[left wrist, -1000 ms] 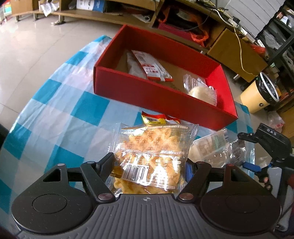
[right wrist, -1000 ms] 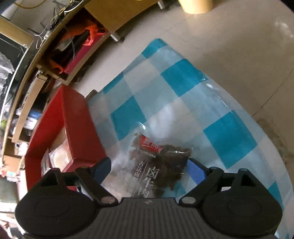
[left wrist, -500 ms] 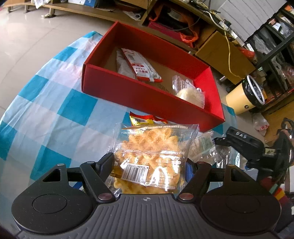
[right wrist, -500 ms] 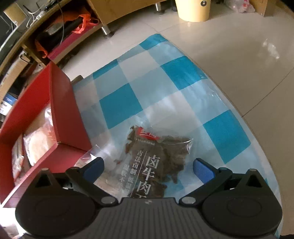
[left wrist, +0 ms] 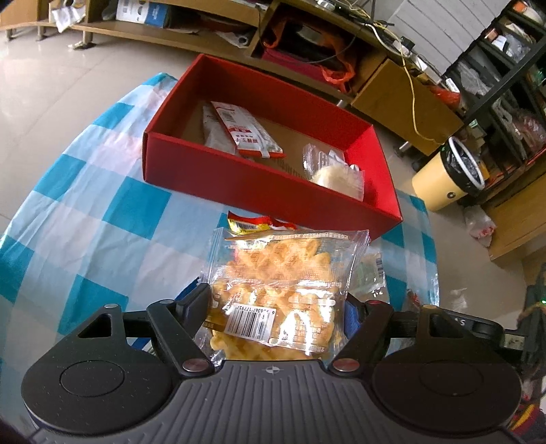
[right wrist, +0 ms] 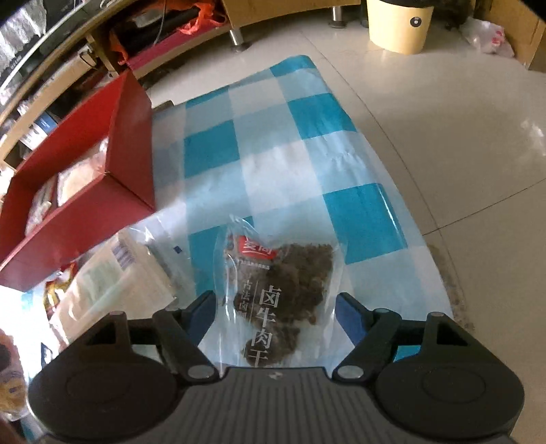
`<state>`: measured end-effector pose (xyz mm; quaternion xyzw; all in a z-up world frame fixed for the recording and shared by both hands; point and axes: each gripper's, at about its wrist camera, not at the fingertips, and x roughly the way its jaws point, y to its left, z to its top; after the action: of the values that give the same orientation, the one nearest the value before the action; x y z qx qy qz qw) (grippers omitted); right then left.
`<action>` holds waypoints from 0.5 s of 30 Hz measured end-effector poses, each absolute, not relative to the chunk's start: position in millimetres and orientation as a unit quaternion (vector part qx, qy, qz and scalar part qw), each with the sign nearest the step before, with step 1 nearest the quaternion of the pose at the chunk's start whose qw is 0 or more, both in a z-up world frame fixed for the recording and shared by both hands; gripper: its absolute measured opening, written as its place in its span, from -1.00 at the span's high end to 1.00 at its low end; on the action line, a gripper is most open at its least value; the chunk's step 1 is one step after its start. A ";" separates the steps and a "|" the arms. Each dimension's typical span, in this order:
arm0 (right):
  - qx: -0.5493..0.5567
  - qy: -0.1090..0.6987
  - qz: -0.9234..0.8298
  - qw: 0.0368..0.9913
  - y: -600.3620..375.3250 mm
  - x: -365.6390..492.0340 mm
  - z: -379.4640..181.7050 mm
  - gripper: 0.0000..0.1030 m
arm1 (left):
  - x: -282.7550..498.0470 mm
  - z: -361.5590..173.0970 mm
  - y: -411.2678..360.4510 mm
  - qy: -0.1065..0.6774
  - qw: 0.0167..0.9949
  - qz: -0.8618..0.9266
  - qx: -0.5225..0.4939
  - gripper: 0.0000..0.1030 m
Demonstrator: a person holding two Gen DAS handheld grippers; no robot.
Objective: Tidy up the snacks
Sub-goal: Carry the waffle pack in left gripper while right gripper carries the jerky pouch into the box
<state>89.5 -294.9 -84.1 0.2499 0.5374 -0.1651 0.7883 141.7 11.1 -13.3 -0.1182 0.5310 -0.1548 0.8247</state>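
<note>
My left gripper (left wrist: pixel 276 297) is shut on a clear bag of yellow waffle crackers (left wrist: pixel 283 269), held above the checked tablecloth (left wrist: pixel 102 211). Beyond it stands the red box (left wrist: pixel 239 177), which holds a red-and-white sachet (left wrist: pixel 245 131) and a clear bag with a white bun (left wrist: pixel 336 174). My right gripper (right wrist: pixel 274 304) points down at a clear bag of dark beef jerky (right wrist: pixel 283 283) lying on the cloth. Its jaws are closing, and both pads meet the bag's edges. The red box (right wrist: pixel 133 136) is to its left.
A yellow-and-red packet (left wrist: pixel 252 222) and a clear packet with barcodes (right wrist: pixel 116 273) lie between the box and the grippers. The table's right edge (right wrist: pixel 409 239) is close to the jerky bag. A cream bin (right wrist: pixel 399 24) and low shelves (left wrist: pixel 307 41) stand on the floor beyond.
The right jaws widened, then narrowed onto the jerky bag, and the right wrist rolled. The left gripper keeps its hold on the cracker bag, and its view tilted slightly.
</note>
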 end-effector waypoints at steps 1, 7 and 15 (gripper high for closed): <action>0.245 0.539 -0.160 0.790 -294.0 89.1 -83.7 -0.47 | 140.9 -13.1 9.9 0.530 0.826 -0.154 -0.115 -0.55; 0.233 0.520 -0.128 0.812 -288.1 80.0 -67.4 -0.47 | 137.0 -9.2 2.0 0.522 0.834 -0.152 -0.095 -0.55; 0.244 0.494 -0.085 0.830 -287.2 74.0 -55.9 -0.47 | 133.7 -4.9 -15.4 0.508 0.848 -0.140 -0.057 -0.54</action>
<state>74.0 -287.2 -55.9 0.2437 0.4939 -0.0853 0.8303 133.7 -15.4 -4.9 -0.0574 0.5082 -0.1401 0.8478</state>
